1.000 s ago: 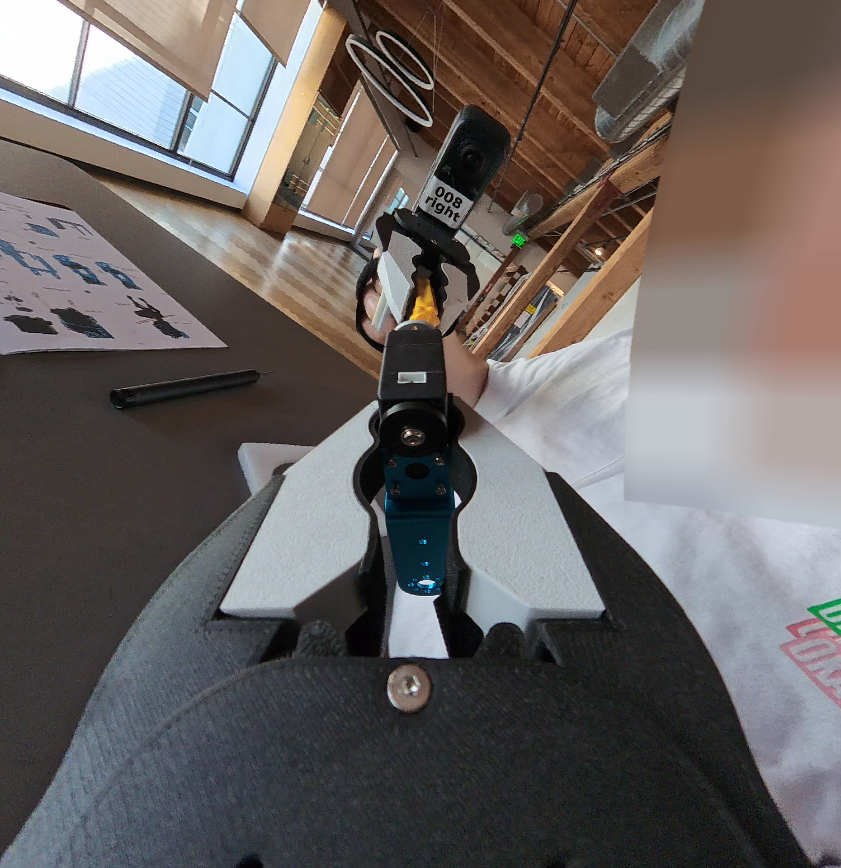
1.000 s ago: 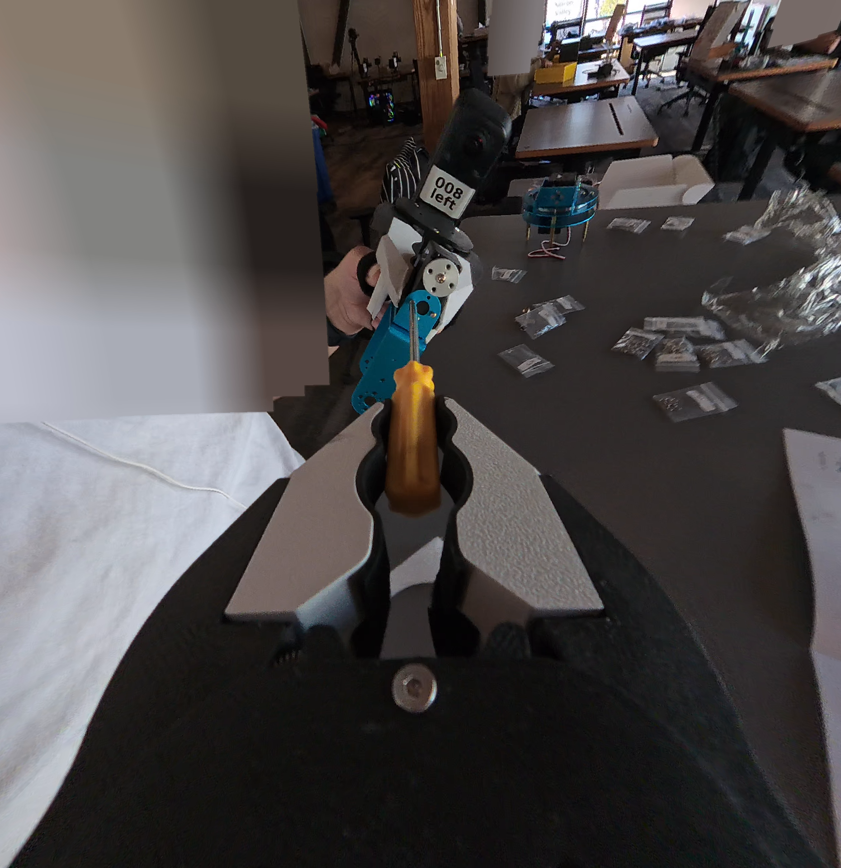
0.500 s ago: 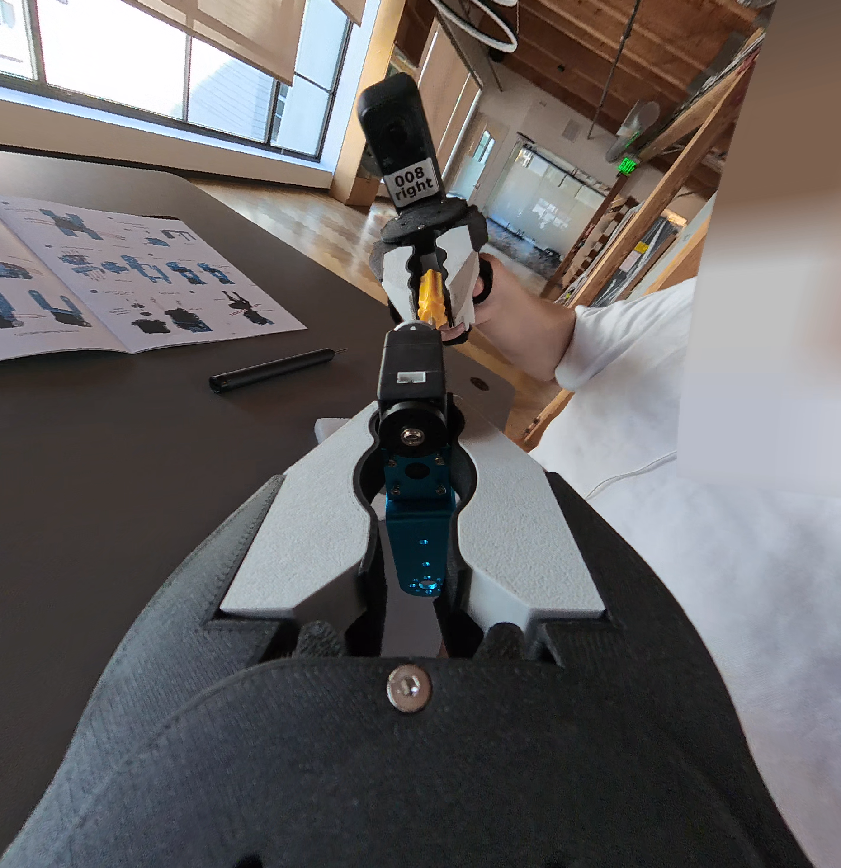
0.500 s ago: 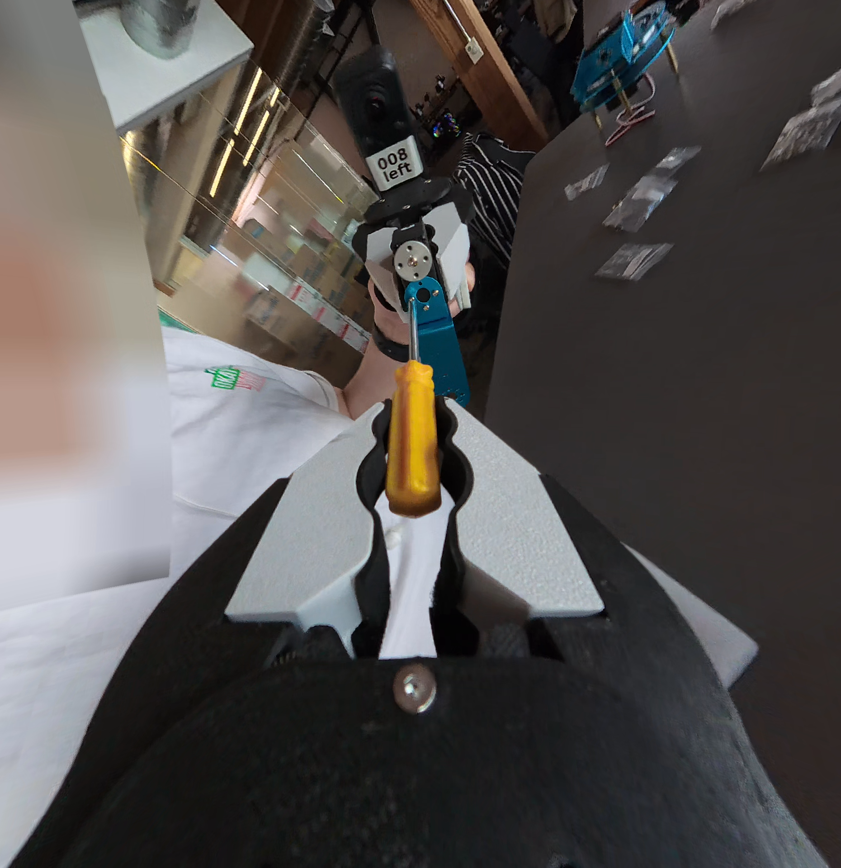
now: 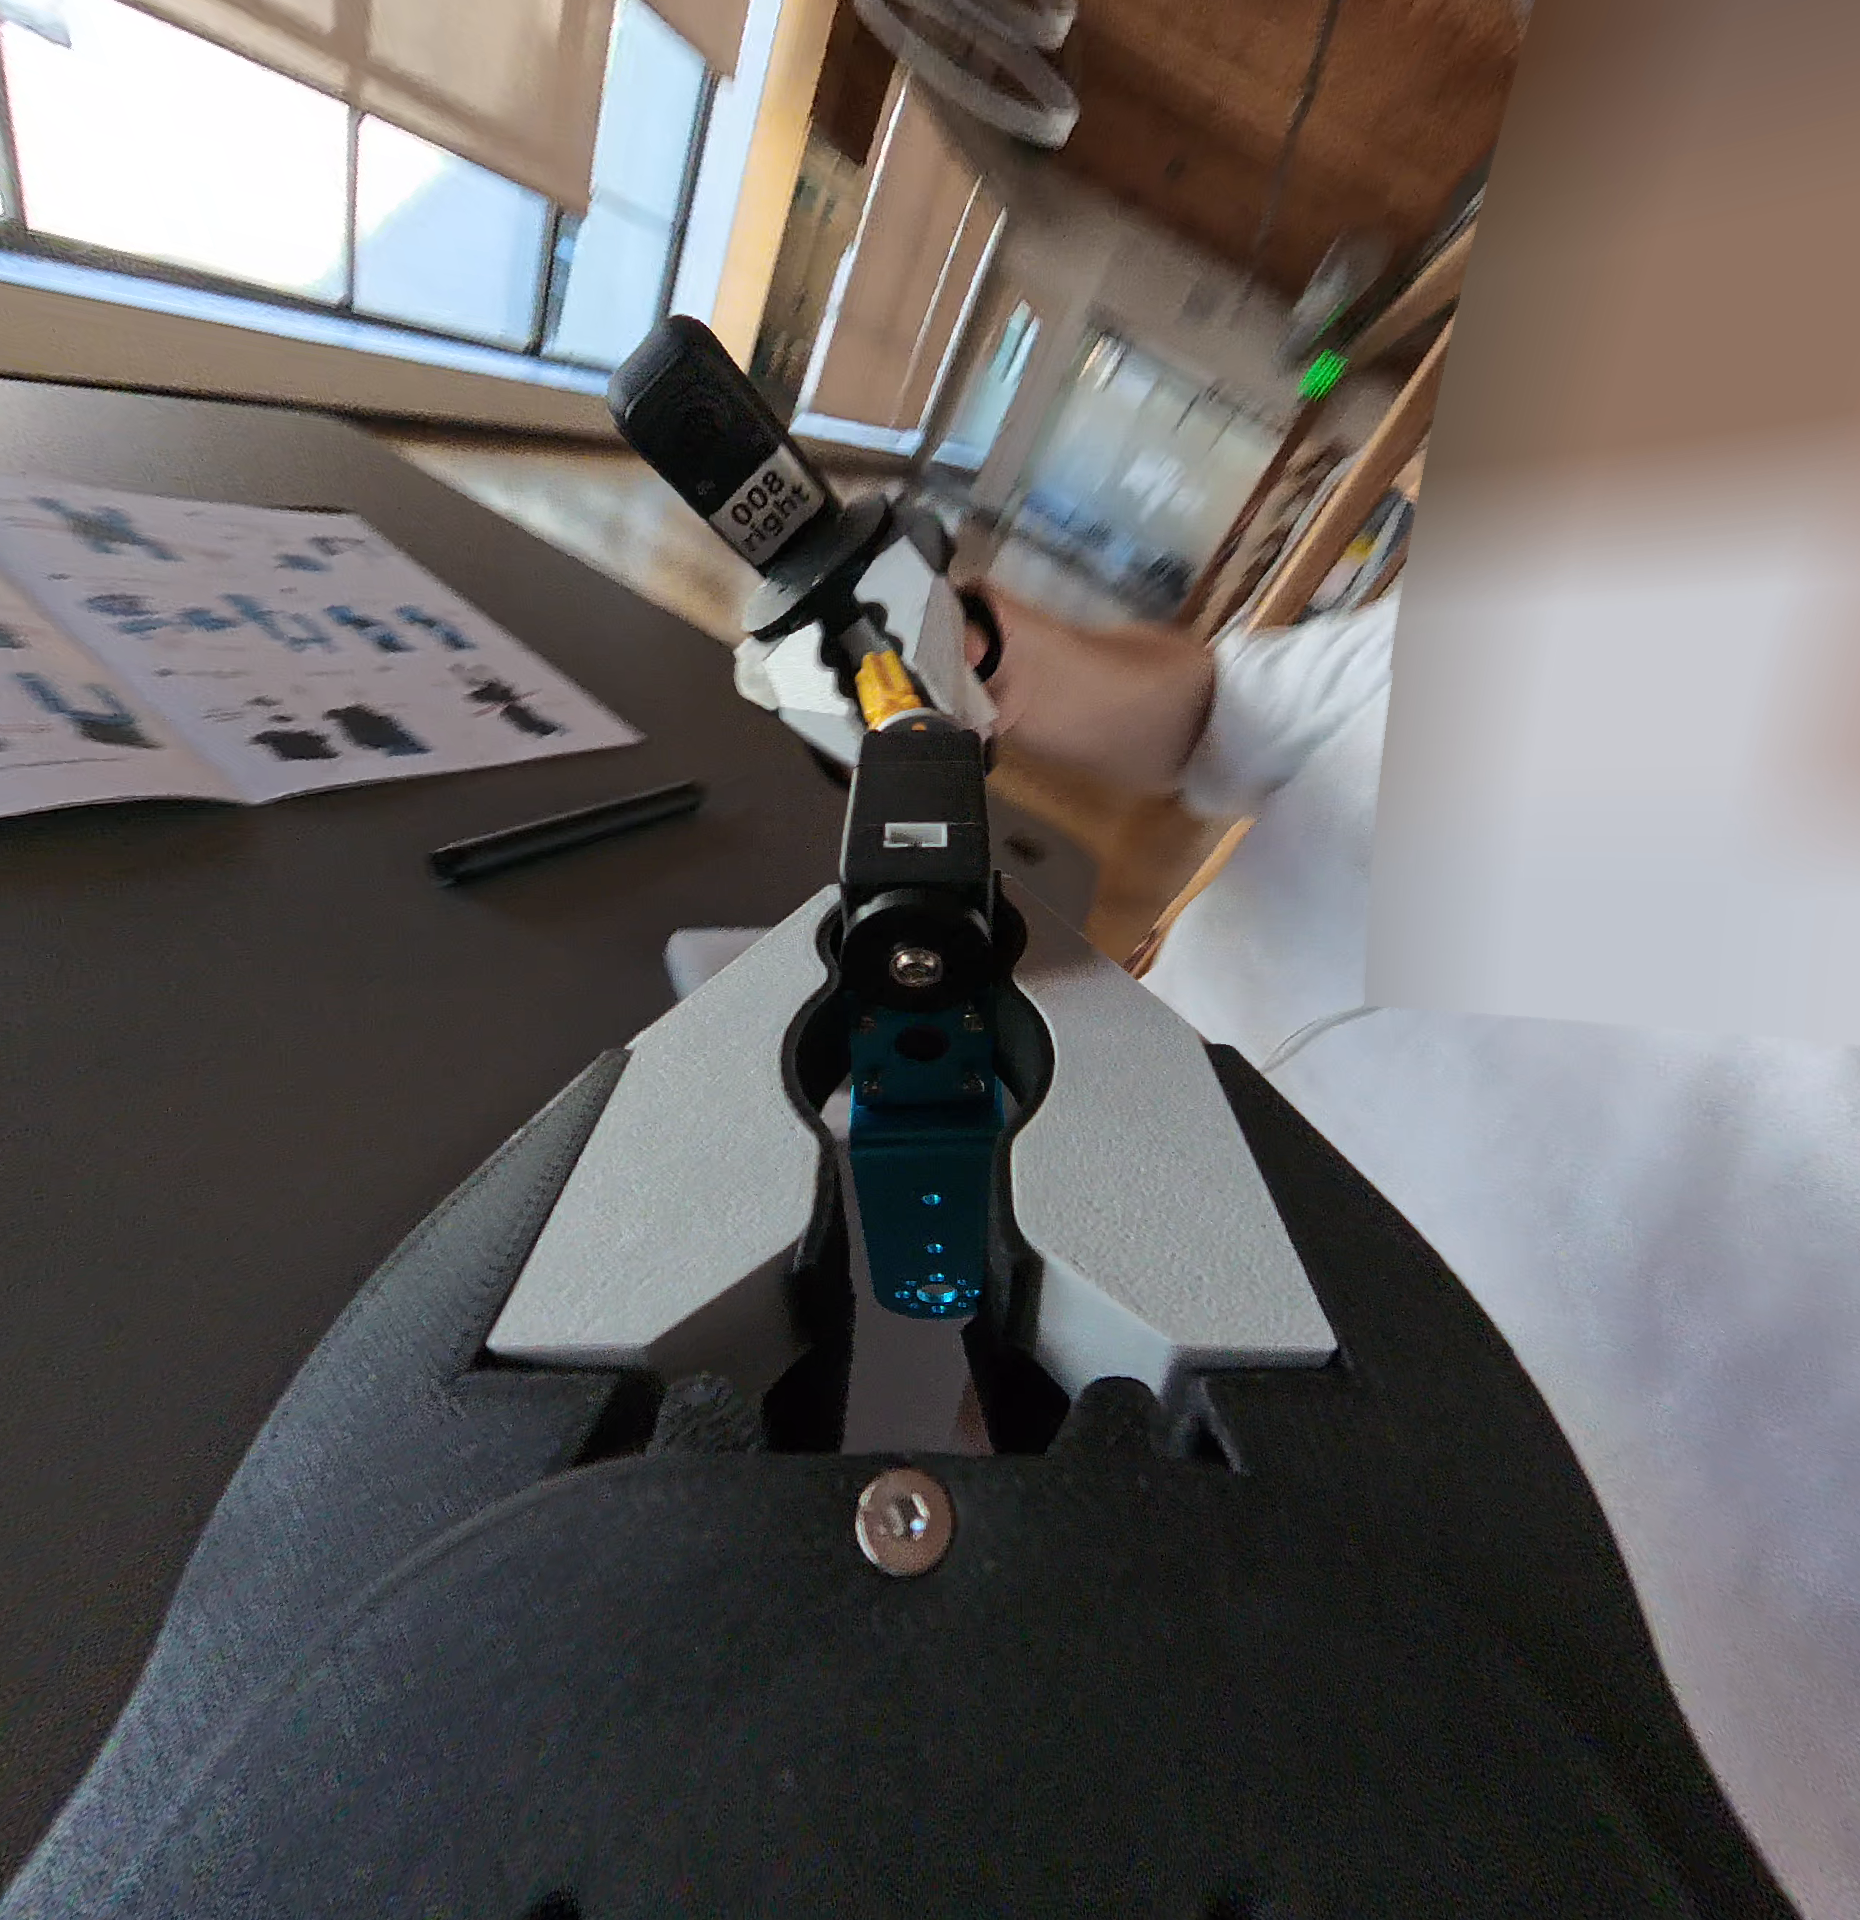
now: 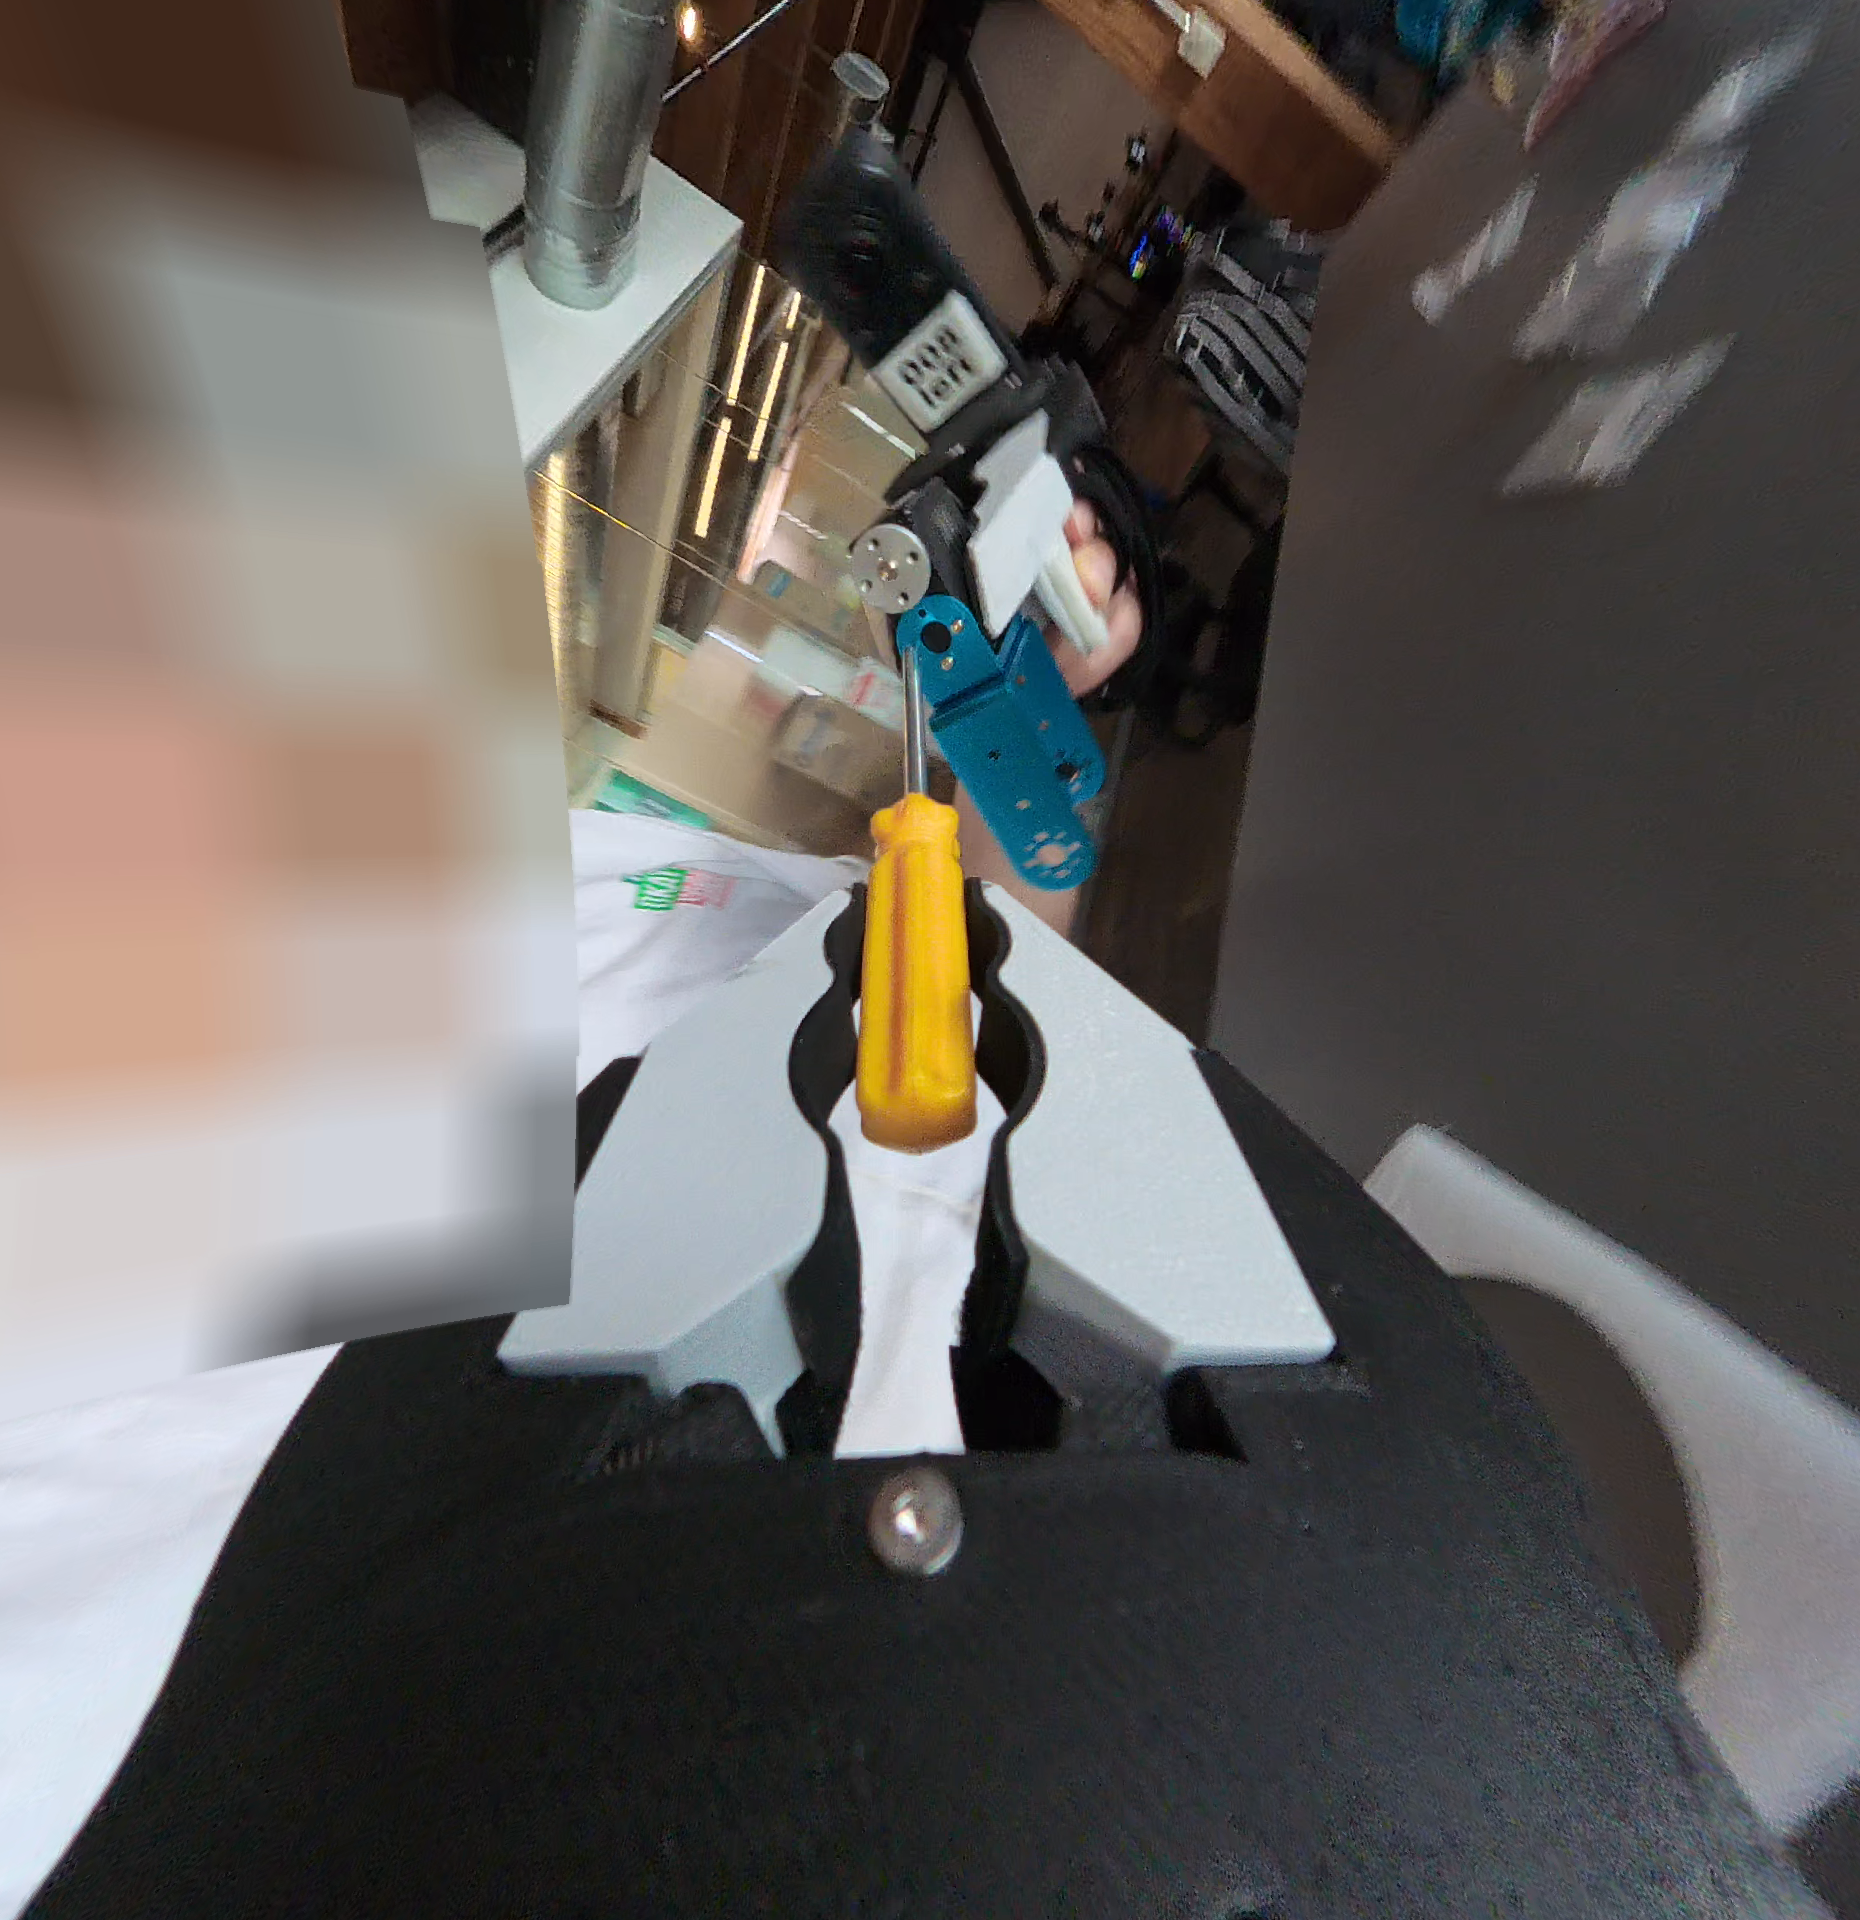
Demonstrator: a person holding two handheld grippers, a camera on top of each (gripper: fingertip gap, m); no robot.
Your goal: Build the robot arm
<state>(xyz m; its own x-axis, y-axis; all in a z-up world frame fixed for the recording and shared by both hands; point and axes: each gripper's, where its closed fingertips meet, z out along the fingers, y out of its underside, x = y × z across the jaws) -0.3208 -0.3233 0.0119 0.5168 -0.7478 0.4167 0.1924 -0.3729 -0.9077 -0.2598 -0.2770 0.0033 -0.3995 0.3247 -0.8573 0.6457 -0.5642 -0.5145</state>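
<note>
My left gripper (image 5: 918,997) is shut on a black servo motor (image 5: 913,831) fixed in a blue metal bracket (image 5: 928,1174), held in the air above the dark table (image 5: 230,1039). My right gripper (image 6: 913,935) is shut on a yellow-handled screwdriver (image 6: 913,977). Its thin shaft (image 6: 911,717) points at the top of the blue bracket (image 6: 1009,738), just under the servo's silver disc (image 6: 890,575). The right gripper also shows in the left wrist view (image 5: 864,644), facing the servo from beyond it. Whether the tip touches a screw is too small to tell.
An open instruction booklet (image 5: 209,644) and a black pen-like tool (image 5: 567,833) lie on the table to the left. Small clear parts bags (image 6: 1612,416) lie blurred on the table at the right. A person in a white shirt (image 5: 1580,1299) is close behind both grippers. Tip to tip, the grippers are about 9 centimetres apart.
Both grippers have rolled and swung, so the backgrounds tilt and blur. The right gripper now leans to the left in the left wrist view. The screwdriver stays aimed at the bracket's top.
</note>
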